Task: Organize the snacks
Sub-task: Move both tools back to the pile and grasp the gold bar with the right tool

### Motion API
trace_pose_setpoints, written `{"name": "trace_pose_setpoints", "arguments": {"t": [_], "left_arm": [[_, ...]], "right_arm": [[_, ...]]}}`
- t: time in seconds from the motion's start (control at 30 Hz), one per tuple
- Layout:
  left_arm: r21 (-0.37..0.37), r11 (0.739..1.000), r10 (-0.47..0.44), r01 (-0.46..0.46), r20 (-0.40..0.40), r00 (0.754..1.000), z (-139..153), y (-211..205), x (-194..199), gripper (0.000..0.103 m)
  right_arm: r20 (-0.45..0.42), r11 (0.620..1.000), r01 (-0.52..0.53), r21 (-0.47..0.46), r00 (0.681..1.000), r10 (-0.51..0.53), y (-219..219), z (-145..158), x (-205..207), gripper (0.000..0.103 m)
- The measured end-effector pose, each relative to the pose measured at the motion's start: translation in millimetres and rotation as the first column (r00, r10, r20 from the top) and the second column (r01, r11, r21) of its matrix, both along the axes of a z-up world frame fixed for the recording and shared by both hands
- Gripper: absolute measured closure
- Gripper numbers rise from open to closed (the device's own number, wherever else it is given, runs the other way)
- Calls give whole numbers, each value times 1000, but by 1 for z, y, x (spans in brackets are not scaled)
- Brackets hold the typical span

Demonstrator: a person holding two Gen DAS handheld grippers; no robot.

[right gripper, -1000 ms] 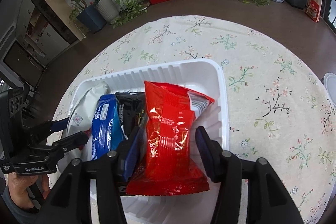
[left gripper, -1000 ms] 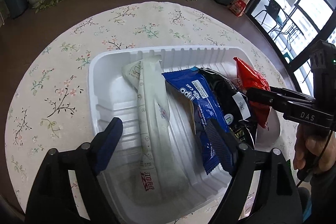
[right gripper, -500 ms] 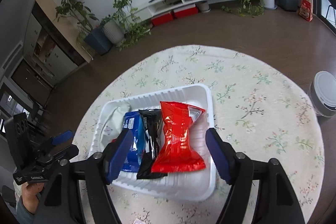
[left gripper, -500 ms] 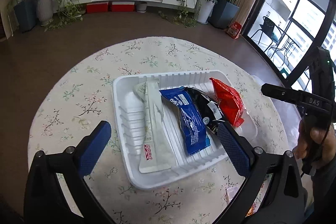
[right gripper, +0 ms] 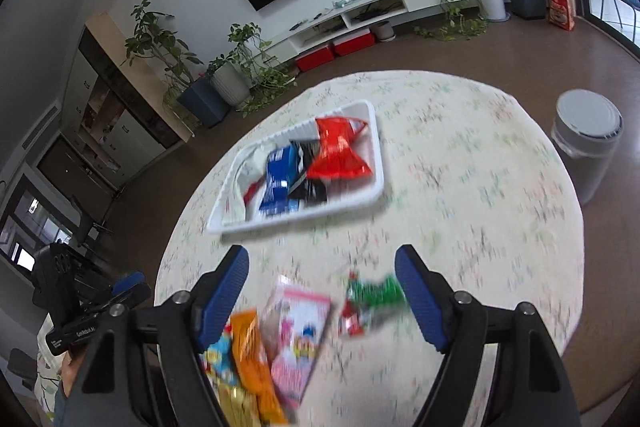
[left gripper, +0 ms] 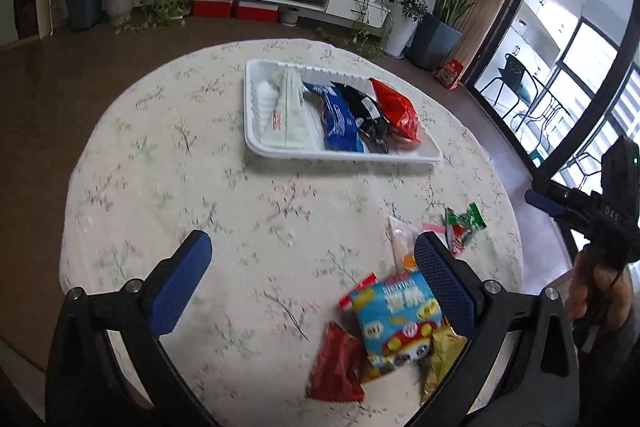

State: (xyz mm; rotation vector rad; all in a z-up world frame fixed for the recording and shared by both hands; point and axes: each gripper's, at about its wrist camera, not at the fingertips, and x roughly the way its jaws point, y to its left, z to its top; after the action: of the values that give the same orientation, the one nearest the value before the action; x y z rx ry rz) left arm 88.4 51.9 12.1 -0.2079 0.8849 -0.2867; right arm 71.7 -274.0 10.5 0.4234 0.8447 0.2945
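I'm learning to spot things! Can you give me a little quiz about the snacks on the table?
1. How many packets lie in the white tray?
2. True or false: the left tool is holding a packet.
3. Which packet sits at the tray's end nearest the grey bin: A white, B blue, C red?

Key:
1. Four: white packet, blue packet, black packet, red packet.
2. False; it is open and holds nothing.
3. C.

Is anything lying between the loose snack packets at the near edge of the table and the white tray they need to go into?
Nothing visible does. Between the loose packets and the white tray there is only bare floral tablecloth. The tray's right end, beside the red packet, looks free.
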Motion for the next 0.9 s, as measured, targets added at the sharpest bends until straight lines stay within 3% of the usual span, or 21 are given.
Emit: {"name": "trace_pose_setpoints", "arguments": {"t": [0.2,0.4,0.53,0.73,0.9], "left_arm": [[4,1000,25,-25,13,1000,-9,-10,-56,0],[93,996,-10,9,6,1000,-12,-37,-71,0],[128,991,-38,38,-2,999,-14,-53,-73,0],[177,981,-81,84,-27,996,-19,-73,-65,1],[182,981,-65,70,-37,997,-23,-67,-56,2]], "right_arm": [[29,998,-6,-66,1000,8,26,-5,-69,25],[39,994,-47,-98,998,51,73,-19,-111,25],[6,981,-108,-164,994,110,106,-32,-120,25],[-38,968,-127,-215,992,122,122,-48,-121,39],[-73,969,-132,-208,990,119,127,-59,-118,49]]}}
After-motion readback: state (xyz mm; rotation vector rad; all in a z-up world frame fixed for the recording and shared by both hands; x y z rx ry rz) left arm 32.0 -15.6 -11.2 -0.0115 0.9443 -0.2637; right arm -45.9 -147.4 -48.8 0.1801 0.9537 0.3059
